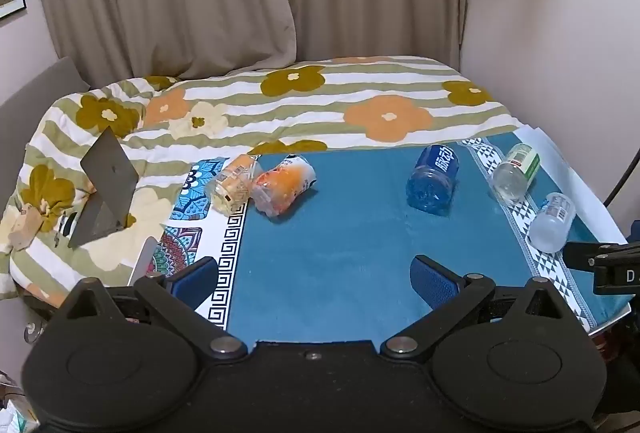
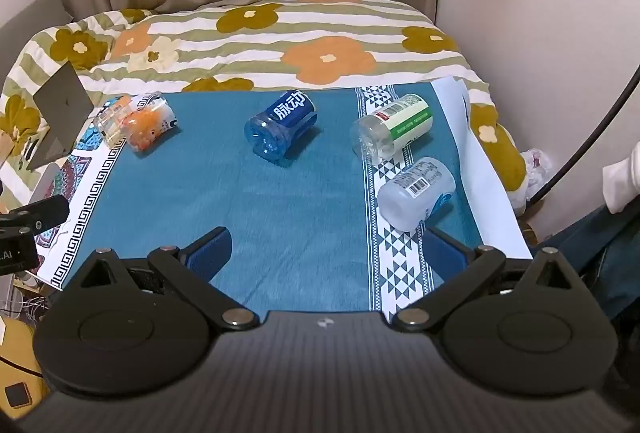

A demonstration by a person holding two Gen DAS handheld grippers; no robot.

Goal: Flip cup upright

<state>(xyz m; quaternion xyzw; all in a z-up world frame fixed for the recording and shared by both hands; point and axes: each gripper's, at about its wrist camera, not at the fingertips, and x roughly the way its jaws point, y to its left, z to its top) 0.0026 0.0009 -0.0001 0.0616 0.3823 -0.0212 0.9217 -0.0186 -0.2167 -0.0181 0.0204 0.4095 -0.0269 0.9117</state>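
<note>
I have both grippers released and empty, left gripper [image 1: 316, 275] and right gripper [image 2: 326, 253] hovering over the near edge of the blue cloth [image 2: 260, 201]. Five cups lie on their sides. The blue cup [image 2: 282, 127] lies mid-cloth, long axis running front-left to back-right, its closed base toward me and its mouth away. The frosted cup [image 2: 416, 193] lies nearest my right gripper.

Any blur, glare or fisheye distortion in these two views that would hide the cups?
Left wrist: sharp, even indoor light; fisheye bows the table edges; blue cup clear. Right wrist: equally sharp, no glare; frosted cup barcode visible.
</note>
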